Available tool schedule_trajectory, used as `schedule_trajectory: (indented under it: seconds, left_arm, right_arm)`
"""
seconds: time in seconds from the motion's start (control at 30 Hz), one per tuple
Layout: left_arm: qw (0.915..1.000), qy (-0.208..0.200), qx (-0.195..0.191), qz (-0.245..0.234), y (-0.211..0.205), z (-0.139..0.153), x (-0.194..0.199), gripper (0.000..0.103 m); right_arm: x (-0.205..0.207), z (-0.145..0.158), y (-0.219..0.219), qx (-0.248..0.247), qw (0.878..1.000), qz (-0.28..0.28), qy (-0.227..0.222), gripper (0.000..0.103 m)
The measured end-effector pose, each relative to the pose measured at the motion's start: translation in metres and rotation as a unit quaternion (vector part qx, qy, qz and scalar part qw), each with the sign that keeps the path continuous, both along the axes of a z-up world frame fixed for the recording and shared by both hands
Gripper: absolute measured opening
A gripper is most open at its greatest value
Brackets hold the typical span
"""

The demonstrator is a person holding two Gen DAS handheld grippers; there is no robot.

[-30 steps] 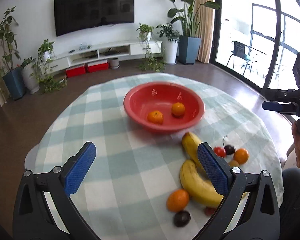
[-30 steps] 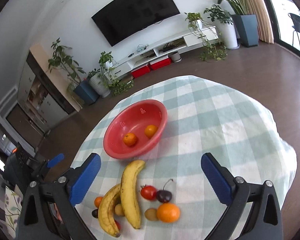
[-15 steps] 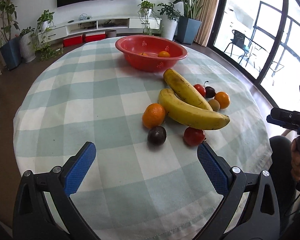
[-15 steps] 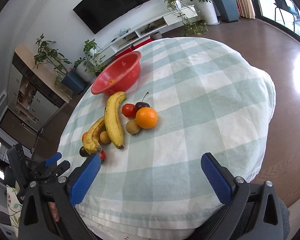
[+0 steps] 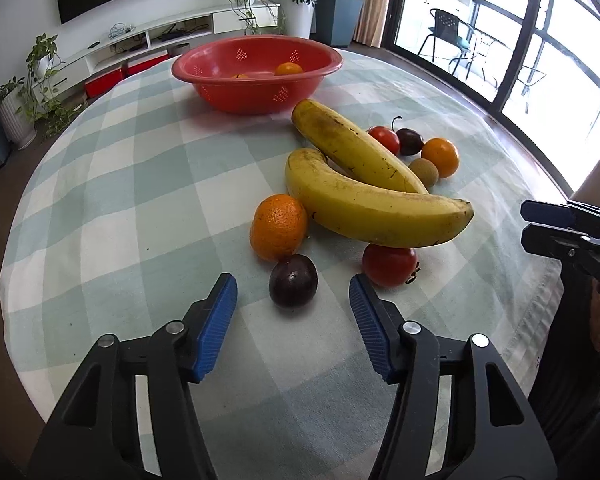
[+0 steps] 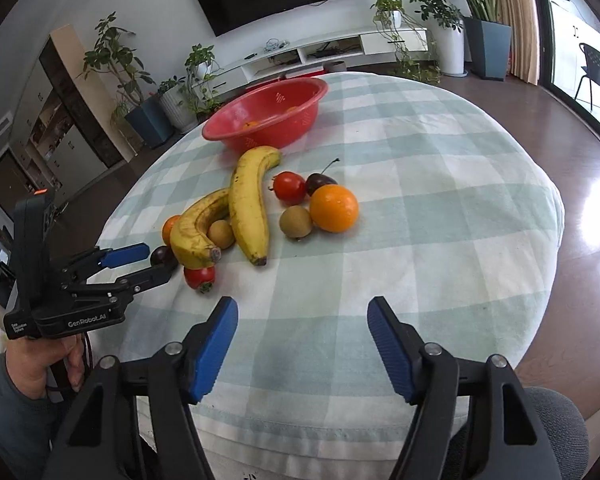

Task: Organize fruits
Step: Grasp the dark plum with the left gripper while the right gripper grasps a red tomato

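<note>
Left gripper (image 5: 292,304) jaws have just been narrowing, half-wide, nothing pinched; dark plum (image 5: 293,280) sits between the tips at 12 o'clock. Right gripper (image 6: 302,320), also closing, is empty. I'd centre on it first, then carry it to the red bowl (image 5: 256,74) farther back.

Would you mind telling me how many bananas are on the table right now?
2. One banana lies nearer the red bowl; the other banana lies against it, its tip resting over a tomato. None seems hidden.

Checked tablecloth (image 5: 112,184) – red bowl (image 5: 256,80), loose fruit (image 5: 376,208).
</note>
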State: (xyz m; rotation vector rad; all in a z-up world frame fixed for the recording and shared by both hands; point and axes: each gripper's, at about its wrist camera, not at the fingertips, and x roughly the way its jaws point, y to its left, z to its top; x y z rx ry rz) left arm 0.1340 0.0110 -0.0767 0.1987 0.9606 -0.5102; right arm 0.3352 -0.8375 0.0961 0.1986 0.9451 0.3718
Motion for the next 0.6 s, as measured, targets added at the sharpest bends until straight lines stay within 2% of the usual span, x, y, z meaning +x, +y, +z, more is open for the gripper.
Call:
schedule_trajectory:
  seconds: [0.07,0.13,0.37,0.6]
  left_arm:
    - [1.0,0.007,0.001,-0.006,-0.001,-0.004,0.004,0.044]
    - [0.9999,0.01,0.002,-0.011,-0.002,-0.007,0.006,0.04]
    - [0.9997,0.015,-0.007,-0.015,0.0,-0.013,0.015,0.034]
    - [0.9997,0.014,-0.014,-0.014,0.002,-0.013,0.014,0.023]
  right_arm:
    - [0.0,-0.001,0.008,-0.004,1.0,0.004,0.0,0.067]
    - [0.0,-0.004,0.015,-0.002,1.0,0.013,0.007,0.067]
    - [-0.001,-0.008,0.026,-0.011,1.0,0.025,0.01,0.067]
    - [-0.004,-0.009,0.037,-0.018,0.999,0.034,0.007,0.067]
